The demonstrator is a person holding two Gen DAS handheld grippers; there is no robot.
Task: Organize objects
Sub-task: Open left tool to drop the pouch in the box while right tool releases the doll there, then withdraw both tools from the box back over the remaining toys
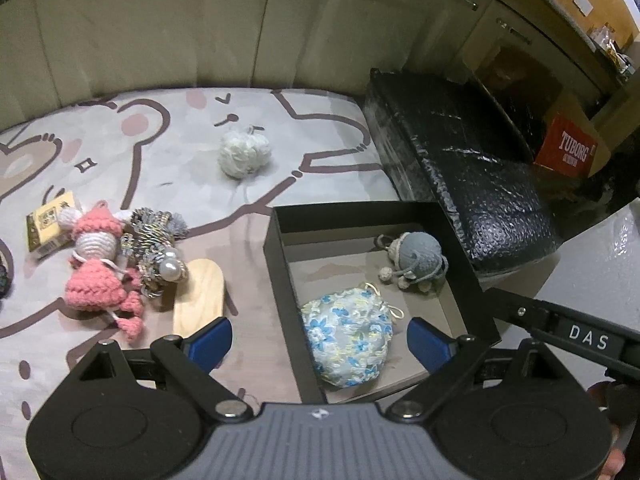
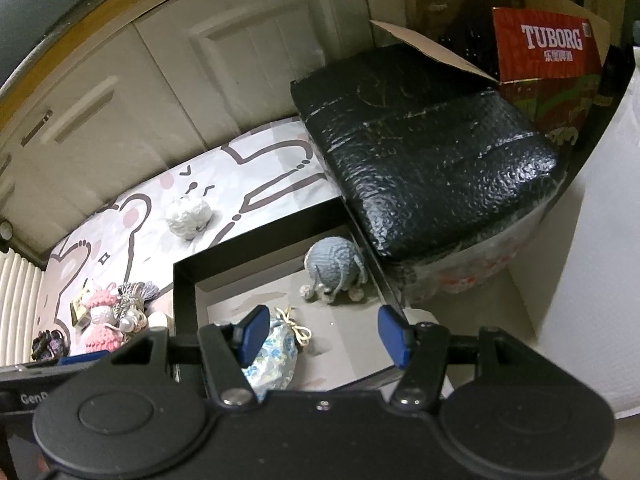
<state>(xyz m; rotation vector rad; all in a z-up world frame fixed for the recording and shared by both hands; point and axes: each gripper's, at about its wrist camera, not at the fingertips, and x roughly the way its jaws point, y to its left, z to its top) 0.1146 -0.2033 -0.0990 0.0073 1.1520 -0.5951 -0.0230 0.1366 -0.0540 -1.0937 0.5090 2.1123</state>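
Observation:
An open black box sits on the cartoon-print cloth. Inside it lie a blue-flowered pouch at the front and a grey-blue crochet toy at the back. My left gripper hovers open over the box's front left corner; the pouch lies below its wide-apart blue pads, untouched. In the right wrist view, my right gripper is open above the same box, with nothing between its pads. The pouch is just under its left finger and the crochet toy lies further back.
Left of the box lie a pink crochet doll, a tasselled pearl trinket, a wooden piece and a small yellow carton. A white fluffy ball sits farther back. A black wrapped block and a Tuborg carton stand to the right.

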